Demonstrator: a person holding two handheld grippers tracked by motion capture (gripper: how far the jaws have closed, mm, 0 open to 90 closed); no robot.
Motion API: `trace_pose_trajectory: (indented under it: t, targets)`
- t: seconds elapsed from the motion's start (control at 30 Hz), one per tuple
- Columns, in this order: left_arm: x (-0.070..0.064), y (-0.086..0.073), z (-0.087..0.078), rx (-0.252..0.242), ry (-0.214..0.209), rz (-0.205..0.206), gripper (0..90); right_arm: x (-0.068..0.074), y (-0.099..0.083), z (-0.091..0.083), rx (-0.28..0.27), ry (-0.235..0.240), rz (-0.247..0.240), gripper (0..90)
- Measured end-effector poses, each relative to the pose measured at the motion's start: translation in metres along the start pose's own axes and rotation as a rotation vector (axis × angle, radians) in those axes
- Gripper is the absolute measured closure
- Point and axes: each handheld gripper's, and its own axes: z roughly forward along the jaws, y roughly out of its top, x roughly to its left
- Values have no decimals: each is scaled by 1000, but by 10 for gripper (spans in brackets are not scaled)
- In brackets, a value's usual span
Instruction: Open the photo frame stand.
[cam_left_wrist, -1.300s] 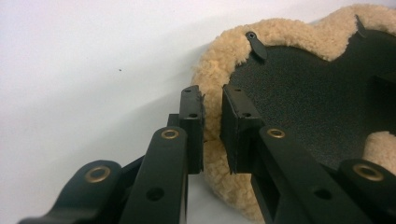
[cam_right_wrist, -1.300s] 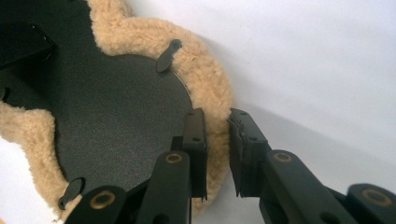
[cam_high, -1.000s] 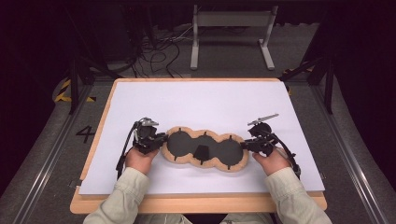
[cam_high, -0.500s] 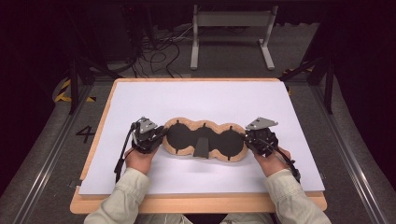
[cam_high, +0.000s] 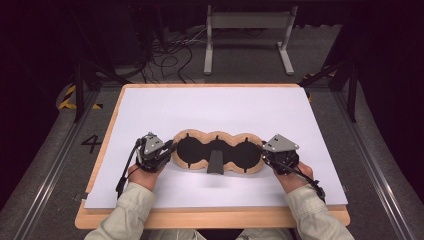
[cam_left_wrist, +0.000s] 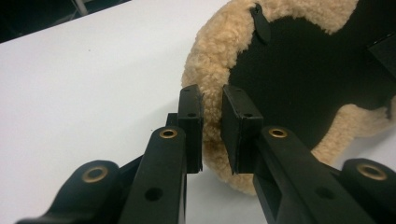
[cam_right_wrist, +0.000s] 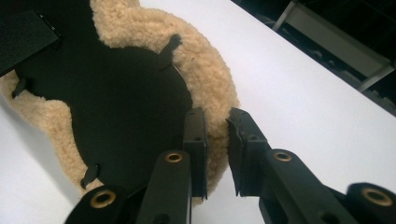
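The fleece-edged black pad (cam_high: 218, 151) lies flat on the white surface (cam_high: 225, 107), slightly toward 6 o'clock of centre. The left claw (cam_left_wrist: 211, 128) is clamped on the fleece rim at the pad's 9 o'clock end; the right claw (cam_right_wrist: 215, 140) is clamped on the rim at 3 o'clock. Judgement: both grips are secured; lifting, folding or repositioning is not yet done

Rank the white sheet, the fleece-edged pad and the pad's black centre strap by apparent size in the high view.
1. white sheet, largest by far.
2. fleece-edged pad, spanning the gap between the left gripper and right gripper.
3. black centre strap, smallest.
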Motion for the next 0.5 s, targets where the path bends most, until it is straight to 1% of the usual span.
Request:
trace_pose_trajectory:
  t: [0.03,0.17,0.2,0.23,0.27,0.3,0.33,0.37,0.4,0.43,0.5]
  targets:
    - [0,0,0,-1,0,-1,784,0,-1,-1,3,4,-2,778]
    - [-2,-2,-5,3,-11,7,776,4,-5,-6,-14,-5,-26,775]
    - [-2,-3,-6,3,-36,1,772,5,-5,-7,-15,-10,-32,775]
    - [-3,-4,-6,19,-132,-6,794,6,-5,-8,-18,-14,-39,774]
    - [-7,-4,-4,39,-149,11,789,7,-6,-9,-23,-1,-41,771]
    - [-17,-5,-2,62,-142,70,789,7,-7,-10,-27,7,-48,769]
    - [-29,-6,0,86,-124,161,786,9,-8,-10,-27,9,-57,767]
    - [-36,-6,1,96,-124,194,768,10,-9,-11,-27,3,-69,766]
    - [-39,-5,2,97,-130,199,754,11,-9,-12,-32,1,-74,766]
    - [-39,-5,2,97,-137,191,751,12,-9,-12,-35,-4,-80,765]
    - [-35,-4,0,91,-143,165,740,13,-10,-13,-36,-12,-94,765]
